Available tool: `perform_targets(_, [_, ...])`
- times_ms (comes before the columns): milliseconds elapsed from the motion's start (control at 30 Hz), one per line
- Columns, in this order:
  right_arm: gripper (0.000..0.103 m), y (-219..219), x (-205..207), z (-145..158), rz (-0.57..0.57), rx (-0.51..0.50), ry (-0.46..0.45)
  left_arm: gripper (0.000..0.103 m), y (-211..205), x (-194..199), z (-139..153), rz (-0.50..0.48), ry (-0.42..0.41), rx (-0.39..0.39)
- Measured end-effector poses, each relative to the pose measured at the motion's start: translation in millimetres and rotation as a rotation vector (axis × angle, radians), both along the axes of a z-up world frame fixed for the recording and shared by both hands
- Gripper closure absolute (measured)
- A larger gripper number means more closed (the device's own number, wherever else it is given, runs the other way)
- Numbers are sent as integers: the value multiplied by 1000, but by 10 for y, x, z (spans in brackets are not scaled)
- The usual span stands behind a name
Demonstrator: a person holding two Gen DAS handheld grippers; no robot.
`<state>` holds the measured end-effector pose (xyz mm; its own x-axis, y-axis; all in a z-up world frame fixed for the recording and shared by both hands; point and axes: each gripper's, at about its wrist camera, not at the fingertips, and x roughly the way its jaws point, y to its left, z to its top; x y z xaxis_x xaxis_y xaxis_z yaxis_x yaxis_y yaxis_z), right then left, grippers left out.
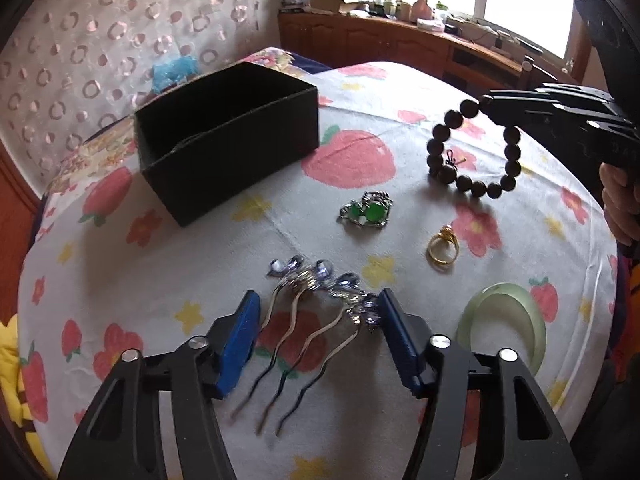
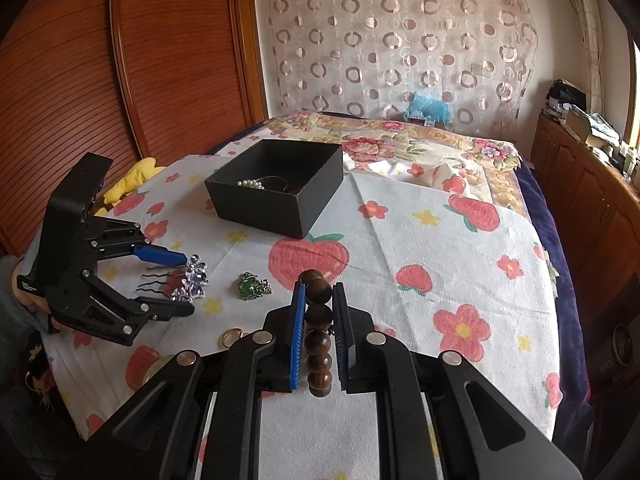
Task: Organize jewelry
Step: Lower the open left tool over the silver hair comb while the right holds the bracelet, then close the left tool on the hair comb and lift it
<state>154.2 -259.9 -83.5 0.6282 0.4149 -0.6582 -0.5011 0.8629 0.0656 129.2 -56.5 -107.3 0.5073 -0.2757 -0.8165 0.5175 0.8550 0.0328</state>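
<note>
My left gripper (image 1: 316, 312) is open, its blue pads on either side of a silver hair comb with blue crystals (image 1: 320, 284) that lies on the strawberry cloth. In the right wrist view the left gripper (image 2: 188, 286) also straddles the comb (image 2: 188, 280). My right gripper (image 2: 319, 304) is shut on a dark wooden bead bracelet (image 2: 319, 336), held up off the cloth; the bracelet hangs from it in the left wrist view (image 1: 472, 152). A black open box (image 1: 224, 136) stands at the back and holds pearls (image 2: 252, 184).
A green-stone silver piece (image 1: 366, 210), a gold ring (image 1: 440, 246) and a pale green jade bangle (image 1: 504, 320) lie on the cloth (image 2: 440, 240). A wooden cabinet (image 2: 592, 200) runs along the right side and a wooden wardrobe (image 2: 120, 60) stands at the left.
</note>
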Motion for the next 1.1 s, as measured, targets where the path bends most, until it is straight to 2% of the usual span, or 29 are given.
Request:
perform_targets(267, [88,4,-9,19,5,3,-3,51,63,-73,98,33,-40,-31])
perform_targets(300, [88,9,-13,22,7,2,-4,61,78,-80,126,32,-45,-46])
perform_targets(333, [88,13,-14,32,9,2,-4,79,88,-76,144,36,-46,-52])
perform_targets(367, [88,15,-12,36,10,1,-5,85,104,-64,160,46,-45,-55])
perform_targets(667, [88,31,-10,44,9,1,-3,85,185,-21,167,77,-41,-40])
perform_targets(867, [88,31,-14,44,11,3,-2,85,156,50,103,89,7,-64])
perform_targets(1100, [88,44,-14,43,8,4,-2,85,50,136,55,107,9,-31])
